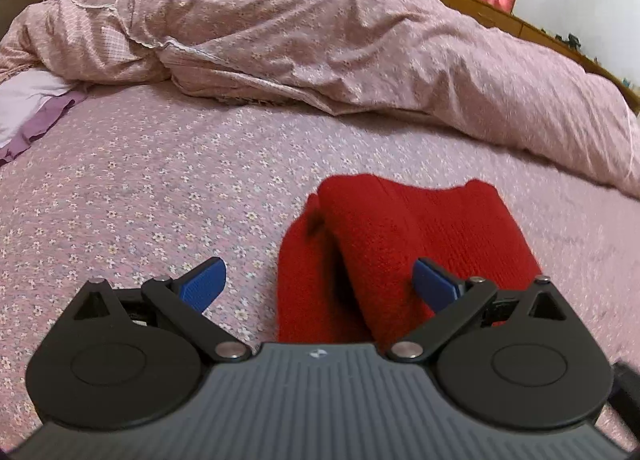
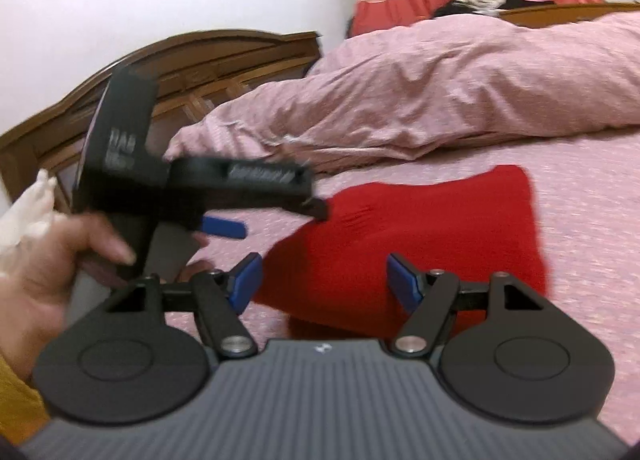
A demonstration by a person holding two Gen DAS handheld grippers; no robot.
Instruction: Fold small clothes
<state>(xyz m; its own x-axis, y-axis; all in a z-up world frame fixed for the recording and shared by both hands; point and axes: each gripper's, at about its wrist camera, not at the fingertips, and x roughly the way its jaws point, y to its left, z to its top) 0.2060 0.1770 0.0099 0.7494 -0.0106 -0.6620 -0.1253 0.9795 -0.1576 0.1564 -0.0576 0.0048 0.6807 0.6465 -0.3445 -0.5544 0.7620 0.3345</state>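
In the left wrist view, your left gripper (image 1: 320,284) hangs low over the bed sheet (image 1: 140,199) with its blue fingers (image 1: 204,284) spread wide and nothing between them. The red knitted garment (image 1: 400,244) lies flat on the sheet just ahead, its near end under the gap and the right finger. It looks doubled over on itself: one layer lies over another, with a dark crease running along its length. Behind it the rumpled quilt (image 1: 320,39) is heaped across the bed, and a purple and white cloth (image 1: 32,111) sits at the far left edge.

In the right wrist view, your right gripper (image 2: 324,280) is also wide open and empty, poised over the near edge of the red knitted garment (image 2: 420,240). Your left gripper (image 2: 224,225) shows here side-on and motion-blurred, held in your left hand (image 2: 48,260) beside the garment's left edge, not gripping it.

Judging by the layers, at least one fold is done and the piece sits as a fairly compact, slightly skewed block. What may remain is a final fold or squaring the edges. No other small clothes waiting to be folded are clearly visible.
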